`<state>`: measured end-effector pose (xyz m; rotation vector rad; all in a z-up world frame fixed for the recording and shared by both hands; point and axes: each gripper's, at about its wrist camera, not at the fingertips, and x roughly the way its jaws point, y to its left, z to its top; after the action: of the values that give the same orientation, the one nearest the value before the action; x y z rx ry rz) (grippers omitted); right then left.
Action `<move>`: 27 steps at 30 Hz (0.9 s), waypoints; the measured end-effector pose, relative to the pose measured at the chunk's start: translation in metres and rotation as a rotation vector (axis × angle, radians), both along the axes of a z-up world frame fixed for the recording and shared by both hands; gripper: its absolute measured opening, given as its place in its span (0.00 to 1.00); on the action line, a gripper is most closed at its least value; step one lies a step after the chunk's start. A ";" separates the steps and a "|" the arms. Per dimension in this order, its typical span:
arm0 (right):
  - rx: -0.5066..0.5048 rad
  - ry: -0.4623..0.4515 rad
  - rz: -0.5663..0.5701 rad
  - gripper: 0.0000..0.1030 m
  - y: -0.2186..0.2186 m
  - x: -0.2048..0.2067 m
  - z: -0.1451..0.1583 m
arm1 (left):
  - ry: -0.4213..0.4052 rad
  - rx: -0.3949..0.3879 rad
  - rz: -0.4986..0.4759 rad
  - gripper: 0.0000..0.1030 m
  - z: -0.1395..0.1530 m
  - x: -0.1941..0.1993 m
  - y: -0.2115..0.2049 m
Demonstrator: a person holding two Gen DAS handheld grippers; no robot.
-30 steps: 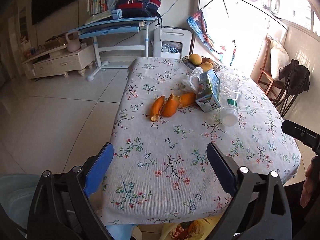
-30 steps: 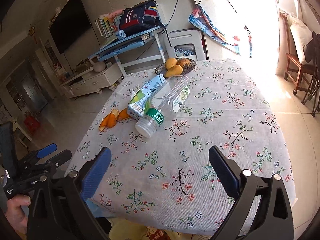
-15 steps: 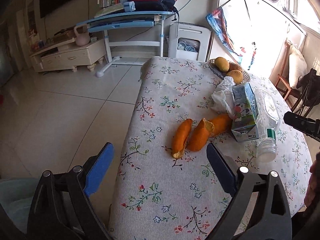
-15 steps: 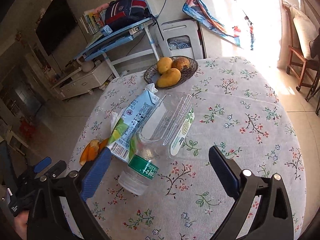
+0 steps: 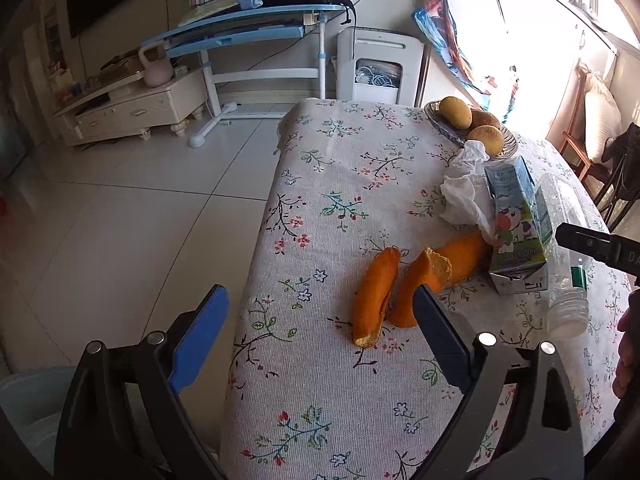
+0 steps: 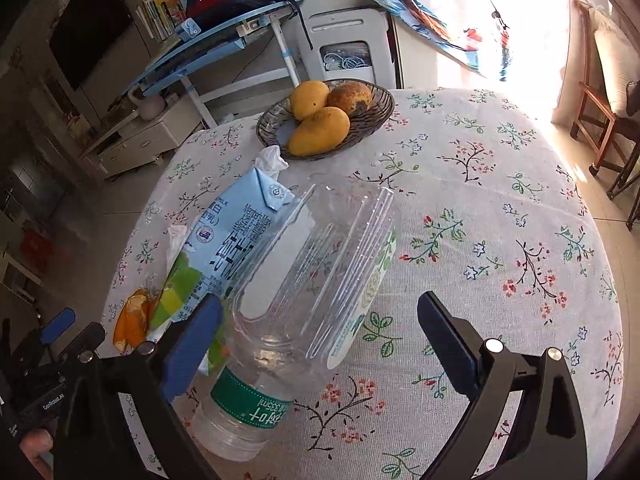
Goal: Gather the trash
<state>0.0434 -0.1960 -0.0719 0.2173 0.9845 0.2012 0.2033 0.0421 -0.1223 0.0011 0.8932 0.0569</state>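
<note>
Left wrist view: the left gripper point(image 5: 320, 340) is hovering spread and empty over the floral-cloth counter point(image 5: 340, 400). The curled orange peel strips point(image 5: 400, 284) are lying at 1 o'clock; a closing finger is likely to push them away.

Right wrist view: the right gripper point(image 6: 320, 340) is spread around the clear plastic bottle point(image 6: 304, 300). The blue-and-green milk carton point(image 6: 224, 256) is touching the bottle at 10 o'clock; the left finger risks snagging it, and the bottle may roll.

Hard daylight pours in from the window point(image 5: 532, 40) beyond and right of the tongs, blown out to white glare. The counter point(image 6: 500, 208) is bright; the room left stays dim. Edges bend and darken; focus stays sharp.
</note>
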 end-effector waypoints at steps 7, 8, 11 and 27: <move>-0.053 0.003 -0.007 0.91 -0.029 -0.001 0.007 | 0.022 0.011 0.003 0.87 -0.005 0.011 0.002; -0.018 0.012 -0.008 0.91 -0.032 0.002 0.004 | 0.024 0.008 0.000 0.87 -0.005 0.013 0.001; 0.105 0.066 -0.015 0.91 -0.037 0.009 -0.008 | 0.037 0.028 -0.012 0.86 -0.009 0.015 -0.006; 0.022 0.112 0.183 0.65 -0.015 0.002 -0.001 | 0.144 -0.084 -0.143 0.22 -0.020 0.006 -0.011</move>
<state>0.0454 -0.2111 -0.0729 0.1598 1.1148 0.3710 0.2094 0.0313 -0.1420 -0.0092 1.0369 -0.1148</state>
